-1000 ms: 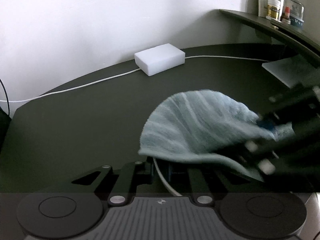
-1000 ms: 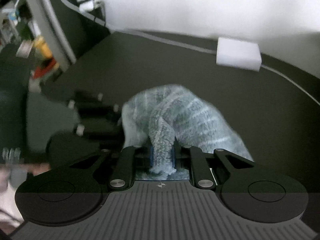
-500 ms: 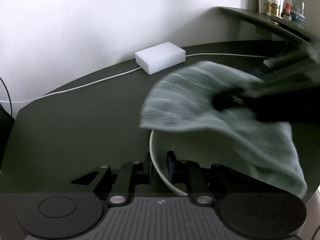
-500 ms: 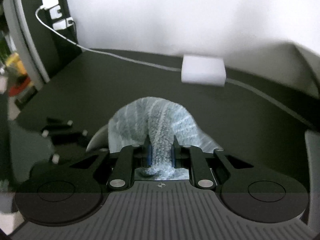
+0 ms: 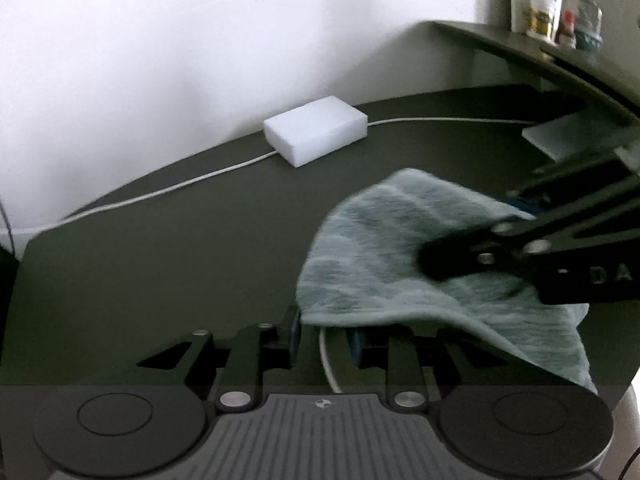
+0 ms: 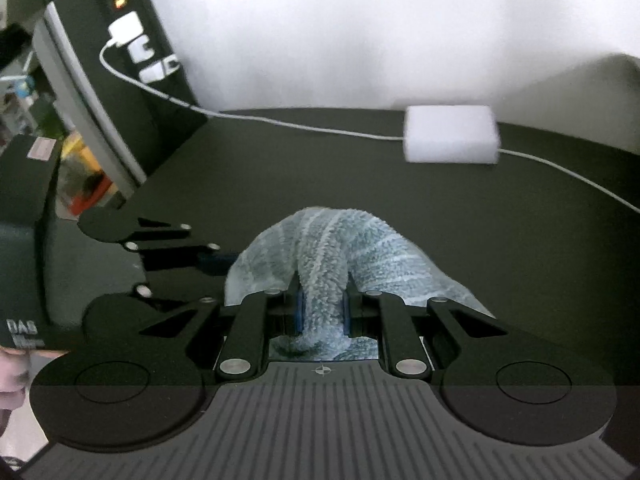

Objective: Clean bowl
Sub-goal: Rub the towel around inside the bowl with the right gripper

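Note:
In the left wrist view, my left gripper (image 5: pixel 325 334) is shut on the thin white rim of the bowl (image 5: pixel 326 364). A blue-grey striped cloth (image 5: pixel 392 248) hides the rest of the bowl. My right gripper (image 5: pixel 472 258) reaches in from the right and presses into the cloth. In the right wrist view, that right gripper (image 6: pixel 322 308) is shut on a bunched fold of the cloth (image 6: pixel 340 244), which spreads forward and down. The left gripper (image 6: pixel 216 262) shows at the left, its tips at the cloth's edge. No part of the bowl shows in this view.
A white block sponge (image 5: pixel 316 136) lies near the wall on a white cable (image 5: pixel 180 186). A raised shelf with small bottles (image 5: pixel 552 20) runs at the right, above a flat grey sheet (image 5: pixel 568 136). Plugged-in chargers (image 6: pixel 132 36) sit at the far left of the dark table (image 6: pixel 520 248).
Half a second ago the cloth was lifted up and back, baring the bowl's inside. Now the right gripper has brought it down over the bowl again. The left gripper keeps its hold.

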The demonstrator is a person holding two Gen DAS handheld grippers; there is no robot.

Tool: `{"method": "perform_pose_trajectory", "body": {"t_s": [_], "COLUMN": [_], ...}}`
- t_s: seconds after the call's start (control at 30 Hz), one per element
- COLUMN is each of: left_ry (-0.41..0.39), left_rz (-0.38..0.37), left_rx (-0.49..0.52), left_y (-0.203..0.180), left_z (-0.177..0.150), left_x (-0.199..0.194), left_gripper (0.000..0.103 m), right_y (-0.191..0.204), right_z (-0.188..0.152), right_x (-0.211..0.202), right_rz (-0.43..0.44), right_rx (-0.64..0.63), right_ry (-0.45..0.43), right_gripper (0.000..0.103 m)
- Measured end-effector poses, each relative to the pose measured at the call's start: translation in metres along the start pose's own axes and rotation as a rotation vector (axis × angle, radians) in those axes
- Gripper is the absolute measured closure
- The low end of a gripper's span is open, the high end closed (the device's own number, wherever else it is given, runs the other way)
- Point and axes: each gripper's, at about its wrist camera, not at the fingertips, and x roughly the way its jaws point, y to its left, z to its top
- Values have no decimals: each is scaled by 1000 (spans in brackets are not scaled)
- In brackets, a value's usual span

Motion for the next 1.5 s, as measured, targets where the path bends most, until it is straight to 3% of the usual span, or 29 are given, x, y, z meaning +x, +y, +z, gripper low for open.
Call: {"method": "perform_pose_trajectory", "body": {"t_s": [0.13,0.27,0.37,0.5,0.57,0.73,0.83,0.97,1.07,1.13,1.27,1.37,1.43,1.5], "left_ry": [12,12,13,12,11,6,4,9,17,19,24,22,20,19], "left_rz": [14,35,40,59,56,49,44,43,35,37,45,54,53,48], "left_rx": [-26,-36,-42,-41,-50,-65,-66,-67,-78,-79,-81,-70,-73,-73], "left_y": [-2,-5,-5,-8,-7,-6,-5,-4,-1,0,0,-3,-3,-2], "left_z": [-5,-10,-10,-10,-10,-10,-11,-12,-14,-15,-13,-13,-14,-13], "left_x": [0,-2,-2,-2,-3,-4,-3,-5,-5,-5,-4,-2,-1,0], "left_gripper": [91,90,90,90,90,90,90,88,89,89,89,88,88,88], "right_y": [15,40,40,32,26,18,24,31,23,20,14,25,37,45], "right_z": [11,11,15,13,8,-19,-19,-2,15,21,20,16,12,10], "right_x": [14,32,38,12,-1,-19,-20,-24,-36,-53,-84,-86,-66,-48], "right_rz": [24,-17,-81,-237,-253,-181,-133,-163,-181,-282,-378,-476,-381,-308], "right_rx": [-89,-208,-189,-153,-151,-132,-127,-111,-38,-41,-68,-202,-275,-298], "right_ry": [40,108,97,-1,-1,43,32,-58,-173,-255,-304,-221,-97,-42], "right_gripper": [85,85,85,85,85,85,85,85,86,86,86,84,84,84]}}
